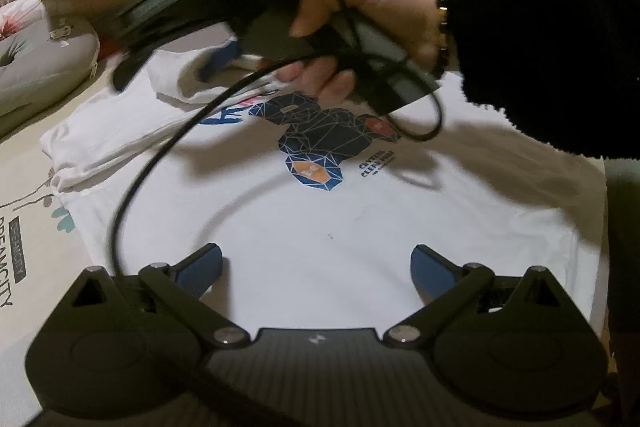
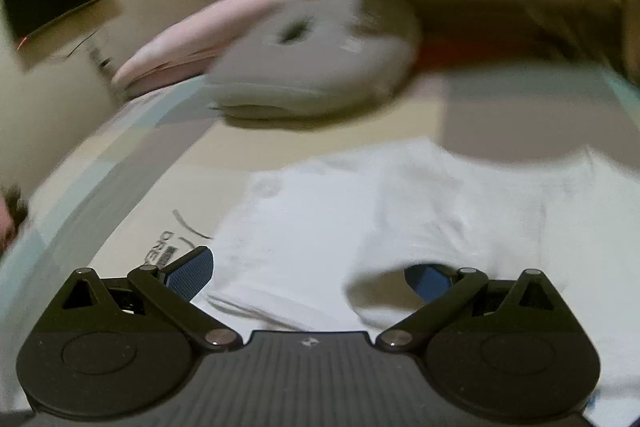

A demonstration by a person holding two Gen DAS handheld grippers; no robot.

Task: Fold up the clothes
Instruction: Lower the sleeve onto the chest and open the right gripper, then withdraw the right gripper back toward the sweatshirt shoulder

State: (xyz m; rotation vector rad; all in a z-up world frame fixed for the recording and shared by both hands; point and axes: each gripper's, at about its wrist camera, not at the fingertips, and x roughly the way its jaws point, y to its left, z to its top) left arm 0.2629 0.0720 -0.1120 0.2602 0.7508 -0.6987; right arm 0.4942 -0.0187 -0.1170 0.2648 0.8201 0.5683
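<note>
Fingers [image 1: 216, 269] spread, white T-shirt [image 1: 320, 227], printed bedsheet [image 1: 28, 247]

Spread claw [image 1: 316, 269] over white T-shirt [image 1: 320, 227]

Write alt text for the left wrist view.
A white T-shirt with a blue bear print lies flat on a bed, the open left tongs hovering above its lower part. Beyond, a hand in a black sleeve holds the right tongs' handle.
</note>
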